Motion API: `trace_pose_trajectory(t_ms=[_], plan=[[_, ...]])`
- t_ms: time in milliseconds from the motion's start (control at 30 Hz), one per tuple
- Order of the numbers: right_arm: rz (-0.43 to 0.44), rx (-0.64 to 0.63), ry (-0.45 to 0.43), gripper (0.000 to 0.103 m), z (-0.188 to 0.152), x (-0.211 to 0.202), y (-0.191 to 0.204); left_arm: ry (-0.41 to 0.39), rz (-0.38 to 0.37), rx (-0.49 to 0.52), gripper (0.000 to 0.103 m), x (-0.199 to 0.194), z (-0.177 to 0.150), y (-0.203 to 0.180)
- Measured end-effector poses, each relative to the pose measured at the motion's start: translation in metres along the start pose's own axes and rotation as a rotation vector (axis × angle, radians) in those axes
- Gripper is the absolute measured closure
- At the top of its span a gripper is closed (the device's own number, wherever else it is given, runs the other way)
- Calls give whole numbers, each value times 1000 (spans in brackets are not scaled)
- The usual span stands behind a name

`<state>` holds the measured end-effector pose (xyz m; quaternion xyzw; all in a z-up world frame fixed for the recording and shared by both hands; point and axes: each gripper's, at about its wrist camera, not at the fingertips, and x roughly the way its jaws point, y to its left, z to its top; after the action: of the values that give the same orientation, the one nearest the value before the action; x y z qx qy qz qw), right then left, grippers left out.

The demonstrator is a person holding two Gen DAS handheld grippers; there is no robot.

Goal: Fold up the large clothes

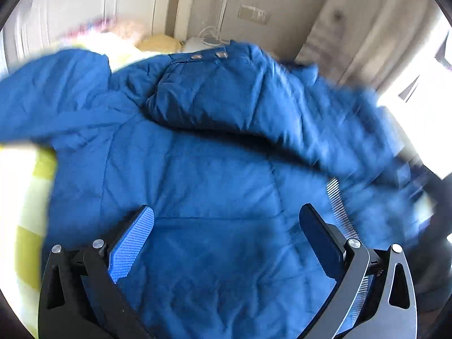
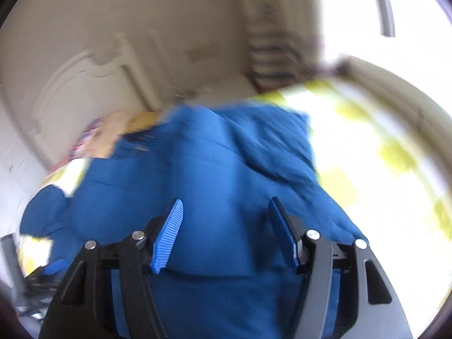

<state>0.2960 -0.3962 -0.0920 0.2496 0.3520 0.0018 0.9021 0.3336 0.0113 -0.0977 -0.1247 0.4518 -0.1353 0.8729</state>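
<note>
Your left gripper (image 1: 226, 240) hangs with fingers spread wide, pinching nothing, above the blue padded jacket (image 1: 212, 169) lying on the yellow-checked bedspread (image 1: 25, 203). Your right gripper (image 2: 226, 234) hangs likewise spread, empty.

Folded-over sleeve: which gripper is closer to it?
Probably right: the right gripper hovers open just over the sleeve; the left gripper hovers over the jacket body, sleeve ahead of it.

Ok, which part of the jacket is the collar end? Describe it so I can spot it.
Start from the yellow-checked bed cover with the blue jacket spread over it. Follow the jacket to its far edge in the left wrist view. The collar end carries two small metal snaps, the only shiny spots on the fabric.
</note>
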Motion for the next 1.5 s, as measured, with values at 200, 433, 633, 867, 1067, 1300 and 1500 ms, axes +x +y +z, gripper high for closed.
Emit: trace_pose_trajectory(t_ms=[200, 433, 633, 867, 1067, 1300, 1500], plan=[[27, 37, -43, 42, 2, 6, -16, -10, -305, -372, 7, -1, 49, 49], [54, 51, -78, 42, -3, 3, -6, 43, -284, -522, 46, 67, 81, 38], [71, 65, -80, 42, -2, 1, -9, -218, -65, -294, 81, 11, 75, -12], [87, 78, -78, 42, -2, 2, -12, -161, 216, 9, 73, 2, 63, -47], [75, 61, -77, 42, -1, 3, -8, -86, 191, -221, 55, 4, 52, 14], [78, 70, -74, 42, 0, 4, -10, -173, 113, -238, 9, -36, 52, 2], [79, 68, -73, 42, 1, 4, -11, -86, 443, -92, 8, -31, 48, 13]])
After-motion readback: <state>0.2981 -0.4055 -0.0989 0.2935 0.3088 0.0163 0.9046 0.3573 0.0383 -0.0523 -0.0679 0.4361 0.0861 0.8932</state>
